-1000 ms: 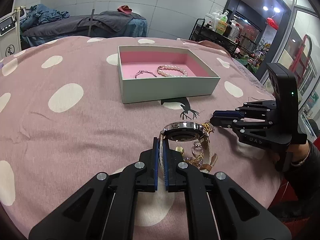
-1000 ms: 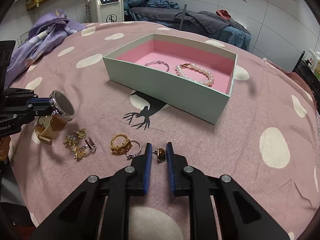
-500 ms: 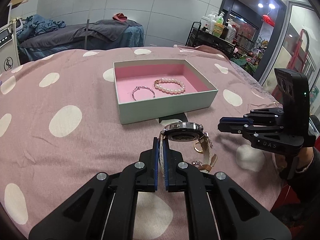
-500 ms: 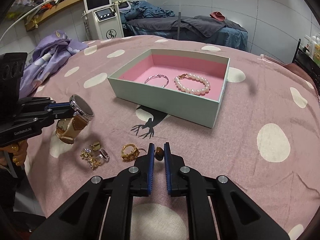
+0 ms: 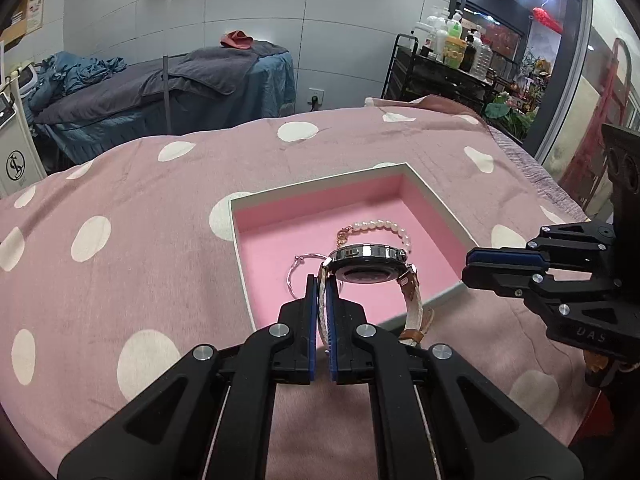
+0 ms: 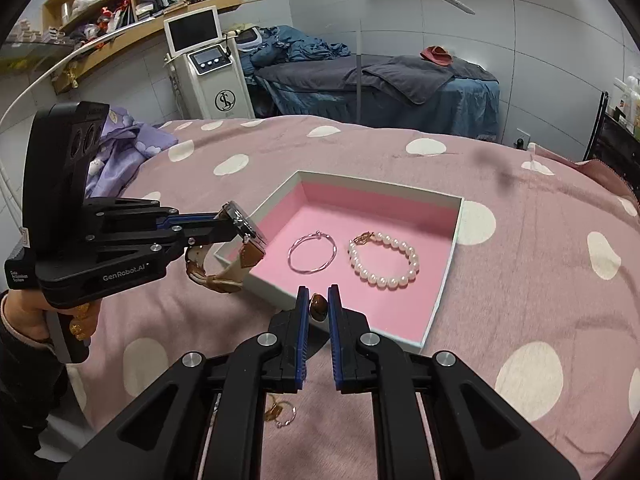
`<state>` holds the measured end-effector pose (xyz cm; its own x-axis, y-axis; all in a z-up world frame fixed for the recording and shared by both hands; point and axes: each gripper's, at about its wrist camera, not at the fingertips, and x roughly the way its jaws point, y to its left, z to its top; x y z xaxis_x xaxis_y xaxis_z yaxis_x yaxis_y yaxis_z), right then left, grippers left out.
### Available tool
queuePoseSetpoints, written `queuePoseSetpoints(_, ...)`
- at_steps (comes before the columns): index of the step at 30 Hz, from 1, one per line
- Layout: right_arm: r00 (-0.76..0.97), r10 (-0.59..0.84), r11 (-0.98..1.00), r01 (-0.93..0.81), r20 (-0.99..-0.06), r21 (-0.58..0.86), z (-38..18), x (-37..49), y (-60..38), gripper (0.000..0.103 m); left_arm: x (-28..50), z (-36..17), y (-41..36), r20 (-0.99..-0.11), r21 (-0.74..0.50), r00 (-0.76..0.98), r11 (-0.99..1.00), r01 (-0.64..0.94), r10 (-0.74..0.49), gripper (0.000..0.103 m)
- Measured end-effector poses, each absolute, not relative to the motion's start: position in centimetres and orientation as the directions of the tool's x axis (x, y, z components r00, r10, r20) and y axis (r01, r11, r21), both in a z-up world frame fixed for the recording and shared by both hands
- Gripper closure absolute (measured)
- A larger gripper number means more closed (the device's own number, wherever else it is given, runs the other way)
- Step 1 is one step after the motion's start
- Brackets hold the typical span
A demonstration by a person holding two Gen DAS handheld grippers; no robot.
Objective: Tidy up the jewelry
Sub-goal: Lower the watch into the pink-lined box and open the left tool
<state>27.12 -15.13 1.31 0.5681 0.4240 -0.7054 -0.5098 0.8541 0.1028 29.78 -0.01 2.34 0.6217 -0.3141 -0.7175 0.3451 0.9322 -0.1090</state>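
Observation:
A pale green box (image 5: 436, 204) (image 6: 448, 256) with a pink lining holds a silver bangle (image 6: 312, 255) (image 5: 298, 266) and a pearl bracelet (image 6: 384, 260) (image 5: 380, 226). My left gripper (image 5: 321, 280) (image 6: 224, 226) is shut on the strap of a silver watch (image 5: 368, 266) (image 6: 244, 224) with a cream and tan strap, held over the box's near left corner. My right gripper (image 6: 318, 296) (image 5: 470, 266) is shut on a small brown stone earring (image 6: 318, 306), just above the box's near wall.
The box rests on a pink bedcover with white dots (image 5: 140, 208) (image 6: 540, 288). A gold ring (image 6: 280, 412) lies on the cover under my right gripper. A purple cloth (image 6: 128, 148) is bunched at the far left. A hand (image 6: 24, 316) grips the left gripper's handle.
Both grippers rose and moved toward the box. The watch now hangs over the box's corner and the earring was lifted off the cover to the box's near wall.

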Motion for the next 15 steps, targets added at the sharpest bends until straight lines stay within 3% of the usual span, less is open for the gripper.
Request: queuePoseSetpoints(15, 0.495, 0.319, 0.858, -0.513, -0.808, 0.025, -2.3, 31.7, -12.4, 0.094, 37.7, -1.6, -3.2, -0.826, -0.021, 0.531, 0.952, 0.307, -0.190, 0.099)
